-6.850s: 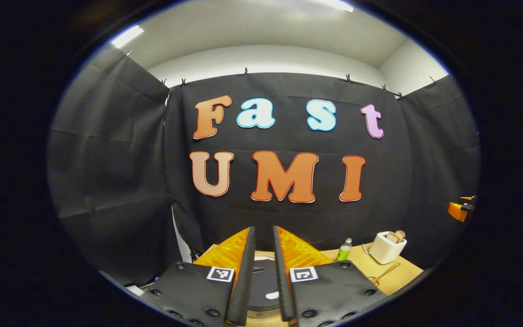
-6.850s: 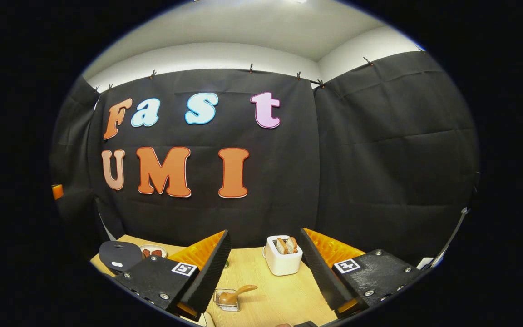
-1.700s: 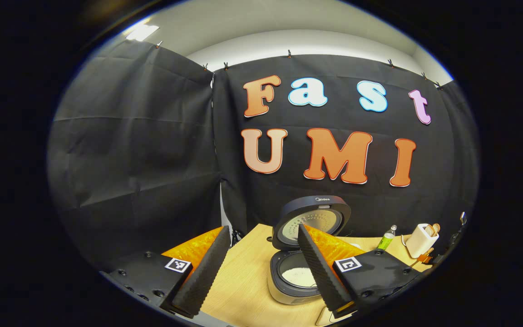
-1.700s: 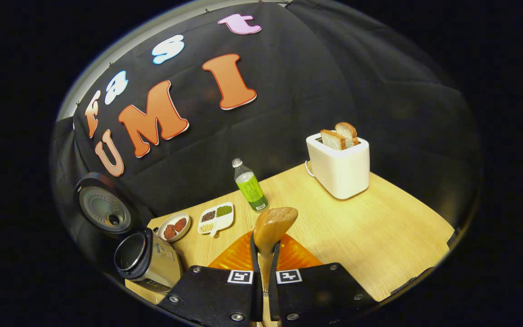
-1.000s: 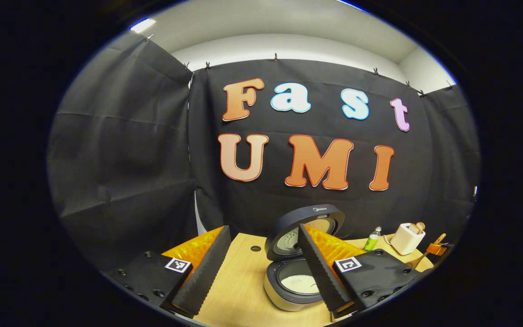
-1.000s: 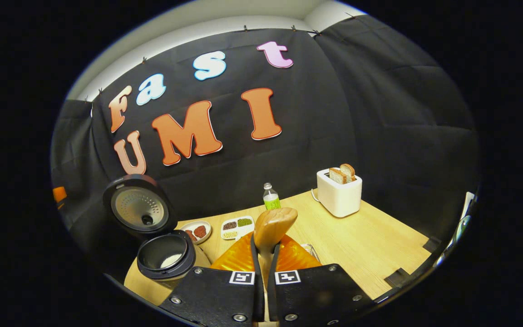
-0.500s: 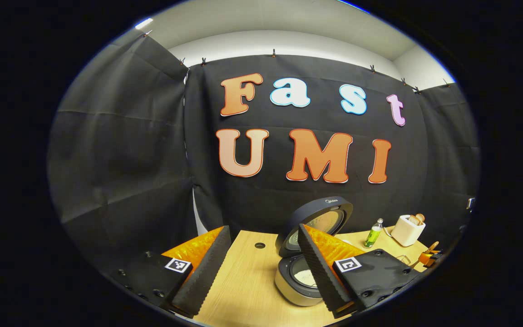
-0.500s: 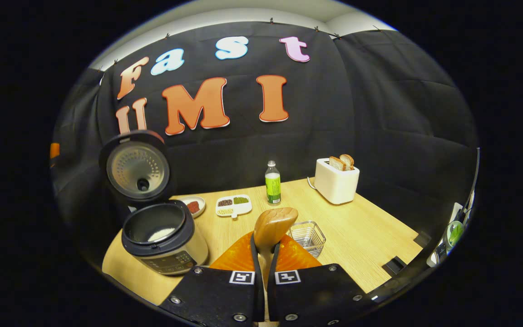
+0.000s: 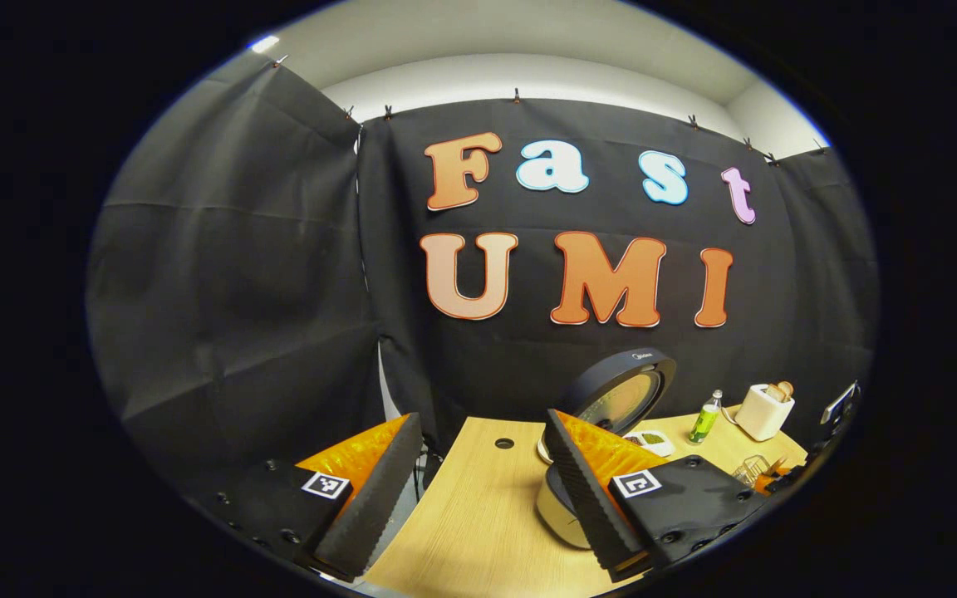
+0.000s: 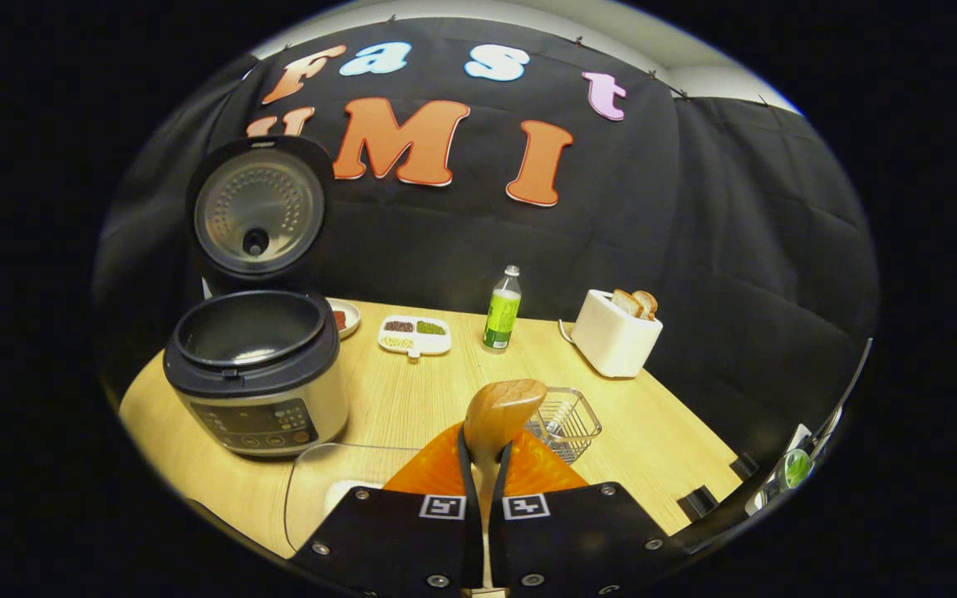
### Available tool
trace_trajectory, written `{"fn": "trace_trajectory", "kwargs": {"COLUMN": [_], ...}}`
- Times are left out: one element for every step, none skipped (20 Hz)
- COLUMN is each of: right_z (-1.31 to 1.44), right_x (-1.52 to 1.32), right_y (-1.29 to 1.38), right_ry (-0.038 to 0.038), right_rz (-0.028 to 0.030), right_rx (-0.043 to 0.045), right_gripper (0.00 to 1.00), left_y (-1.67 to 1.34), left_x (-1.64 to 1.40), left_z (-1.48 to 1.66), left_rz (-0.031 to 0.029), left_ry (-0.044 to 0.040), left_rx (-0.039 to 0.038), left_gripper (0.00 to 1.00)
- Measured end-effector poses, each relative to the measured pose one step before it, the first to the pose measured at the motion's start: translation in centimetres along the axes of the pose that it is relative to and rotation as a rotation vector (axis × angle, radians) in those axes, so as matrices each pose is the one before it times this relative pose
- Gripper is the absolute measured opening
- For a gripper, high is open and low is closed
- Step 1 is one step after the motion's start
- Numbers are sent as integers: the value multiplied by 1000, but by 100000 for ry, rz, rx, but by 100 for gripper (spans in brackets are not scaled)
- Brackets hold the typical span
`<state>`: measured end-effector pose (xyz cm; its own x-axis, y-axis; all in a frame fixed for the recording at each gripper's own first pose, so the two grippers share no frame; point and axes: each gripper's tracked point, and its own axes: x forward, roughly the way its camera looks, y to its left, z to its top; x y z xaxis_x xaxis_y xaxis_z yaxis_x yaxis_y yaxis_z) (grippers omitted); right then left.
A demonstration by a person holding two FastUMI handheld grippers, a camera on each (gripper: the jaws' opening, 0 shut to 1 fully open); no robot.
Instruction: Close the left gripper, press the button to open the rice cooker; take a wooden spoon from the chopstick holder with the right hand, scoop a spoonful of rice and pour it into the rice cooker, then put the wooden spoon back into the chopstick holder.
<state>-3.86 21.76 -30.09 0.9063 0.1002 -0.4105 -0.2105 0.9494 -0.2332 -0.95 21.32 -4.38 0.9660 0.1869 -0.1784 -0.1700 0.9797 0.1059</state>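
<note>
Your wooden spoon [image 10: 499, 413] sits pinched in your right gripper [image 10: 483, 465], bowl up, above the table [image 10: 412, 399] near the wire chopstick holder [image 10: 566, 422], rice cooker [image 10: 258, 374] open at far left, while your left gripper [image 9: 478, 490] hangs spread wide, holding nothing.

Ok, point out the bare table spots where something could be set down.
Bare wood lies between the rice cooker and wire basket, and right of the toaster. It is crowded along the back: small plate, divided dish, green bottle.
</note>
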Motion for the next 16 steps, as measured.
{"fn": "trace_trajectory", "kwargs": {"right_z": [-547, -17, -149, -434, -391, -53, 207, -328, 35, -135, 15, -20, -8, -39, 59, 55], "right_x": [132, -171, -129, -35, -66, -13, -130, 124, -51, -64, 11, -1, 49, 21, 61, -11], "right_y": [297, 249, 235, 507, 519, 297, 176, 150, 166, -16, -124, -211, -206, -137, -249, -265], "right_ry": [825, -532, 916, 1532, 2019, 1004, -142, 2198, 502, 1115, 174, 425, 517, 389, 229, 343], "right_rz": [424, -47, 511, 1439, 1811, 926, 880, 1392, 1805, 863, 443, 173, 395, 374, 351, 371], "right_rx": [-10, 1886, 2788, 3771, 4730, 4576, 5186, 5874, 6156, 4901, 3538, 2253, 2260, 2465, 2904, 2660], "right_gripper": [2, 2, 2, 2, 2, 2, 2, 2, 2, 2, 2, 2, 2, 2, 2, 2], "left_y": [266, 117, -13, 12, -46, -61, 7, -139, -122, -211, -2, -67, 48, -52, -165, -79], "left_x": [-104, 42, -86, -24, -2, -7, -20, 74, 19, 60, 19, 28, 24, 135, -36, 51], "left_z": [-102, -122, -145, -38, -145, -109, -262, 39, 44, 33, -49, 49, 24, -56, -247, -15], "left_rz": [213, 97, -23, -50, -178, -254, -94, -211, -360, -230, -202, -244, -159, -195, -183, -100], "left_ry": [329, 309, 155, 190, 333, 348, 319, 24, -65, -75, -95, -48, 33, 175, 189, 454], "left_rx": [-103, -121, -142, -267, -447, -473, -276, -179, -102, -44, 5, 75, -36, -192, -280, -235], "left_gripper": [98, 97, 97, 98, 98, 97, 100, 97, 97, 97, 97, 97, 97, 97, 97, 97]}}
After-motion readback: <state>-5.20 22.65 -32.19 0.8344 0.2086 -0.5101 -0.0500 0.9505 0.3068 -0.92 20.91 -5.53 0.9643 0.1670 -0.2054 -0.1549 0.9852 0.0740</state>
